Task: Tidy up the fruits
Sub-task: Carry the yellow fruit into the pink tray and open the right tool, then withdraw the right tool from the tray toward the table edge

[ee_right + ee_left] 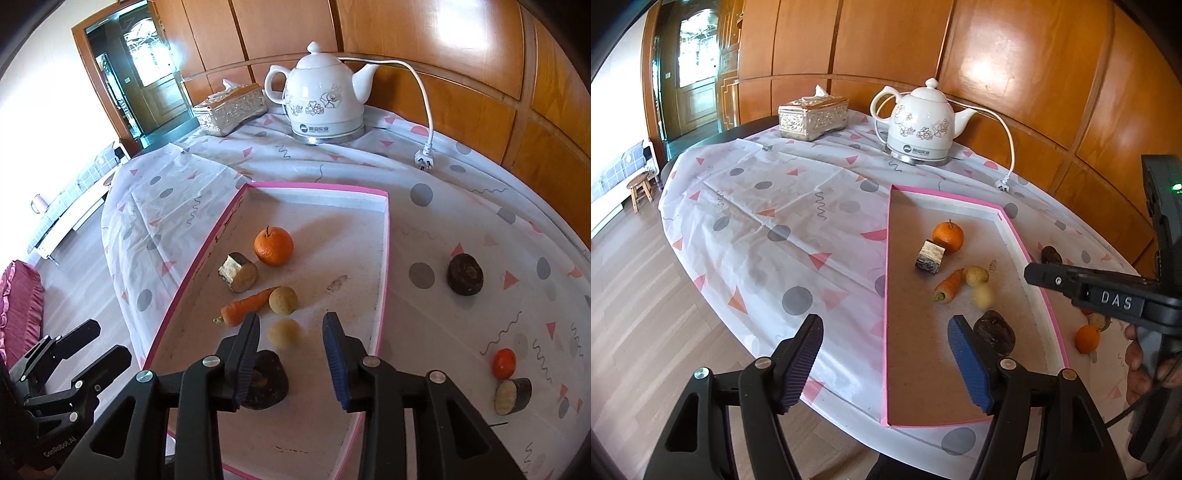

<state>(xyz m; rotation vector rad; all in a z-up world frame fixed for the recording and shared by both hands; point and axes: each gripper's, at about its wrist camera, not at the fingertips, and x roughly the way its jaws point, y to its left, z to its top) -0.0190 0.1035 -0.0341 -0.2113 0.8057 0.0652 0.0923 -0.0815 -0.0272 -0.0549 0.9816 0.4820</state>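
**Fruit half sorted, both jaws empty**

Wood-panelled walls curve behind a surface [461, 206] draped in a patterned cloth, with a tissue box [231, 109] and a white kettle [325, 99] at its far side. At far left in the right wrist view, the left gripper [884, 356] hangs by the tray's near left edge, jaws wide apart and holding nothing. The pink-rimmed tray [386, 258] holds, from left, a carrot [245, 306], a cut brown chunk [239, 272], an orange [273, 246], two pale round fruits [283, 300] and a dark lump [266, 384]. The right gripper [291, 363] hovers just above the tray's near end, jaws part open and empty — one of the pale fruits looks blurred below them, perhaps rolling. Right of the tray, loose on the cloth, sit a dark round piece [464, 274], a small orange fruit [504, 363] and a cut piece [512, 396].

Round fruit could roll across the tray floor and knock its neighbours. A reach for the loose pieces could clip the tray's rim — or drag the cloth.
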